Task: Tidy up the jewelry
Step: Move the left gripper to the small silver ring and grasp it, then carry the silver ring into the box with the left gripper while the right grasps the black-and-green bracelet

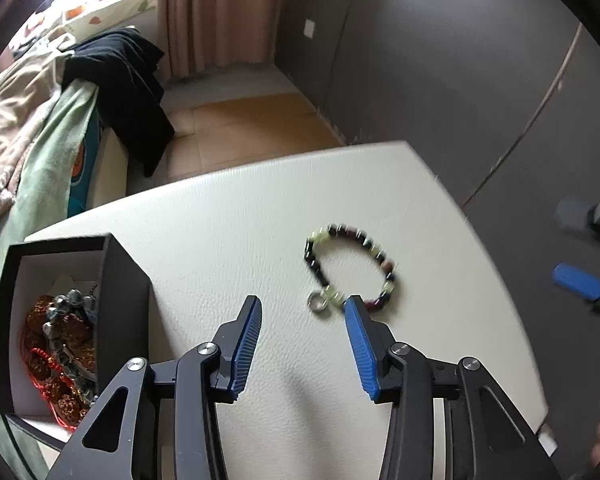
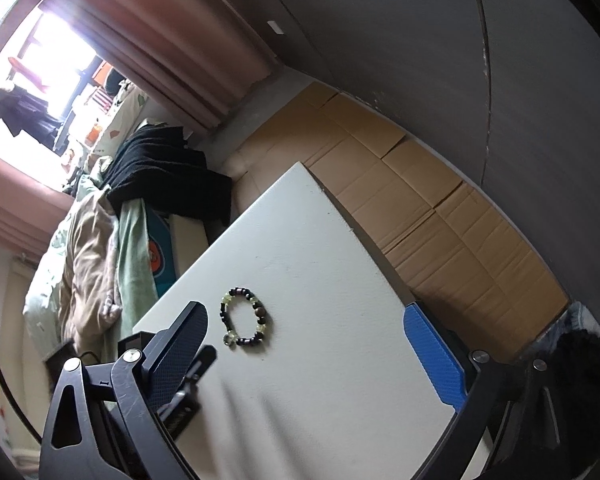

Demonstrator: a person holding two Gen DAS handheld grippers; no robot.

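Beaded bracelet (image 1: 350,266) lies flat on the white leather-look tabletop (image 1: 228,220), a loop of dark, yellow-green & reddish beads w/ a small metal ring at its near end. Left gripper (image 1: 303,306) points down at the table just short of it; jaws part open, nothing between the blue ribbed pads, tip of the right-hand finger (image 1: 354,312) sits right at the bracelet's near edge by the ring, contact can't be told (frame is blurred there). Other finger is well clear, over bare table. At the left of the left wrist view, an open black jewelry box (image 1: 120,280) w/ white lining stands on the table, holding a heap of red, amber & grey beaded pieces (image 1: 62,344). Right gripper (image 2: 304,312) is held over the same table, jaws spread wide & empty; bracelet (image 2: 246,322) shows in its view between the two fingers but nearer the dark left-hand one, lying on the tabletop (image 2: 340,360), not touched. Its blue pad (image 2: 436,356) is at the table's right edge. In the left wrist view the right gripper's blue pad (image 1: 578,282) shows at far right, apart from the bracelet. Beyond the table: a bed w/ rumpled bedding (image 2: 92,240), a black garment (image 2: 168,172) draped over it, pink curtains (image 2: 172,52), flattened cardboard (image 2: 440,216) on the floor, grey wall.
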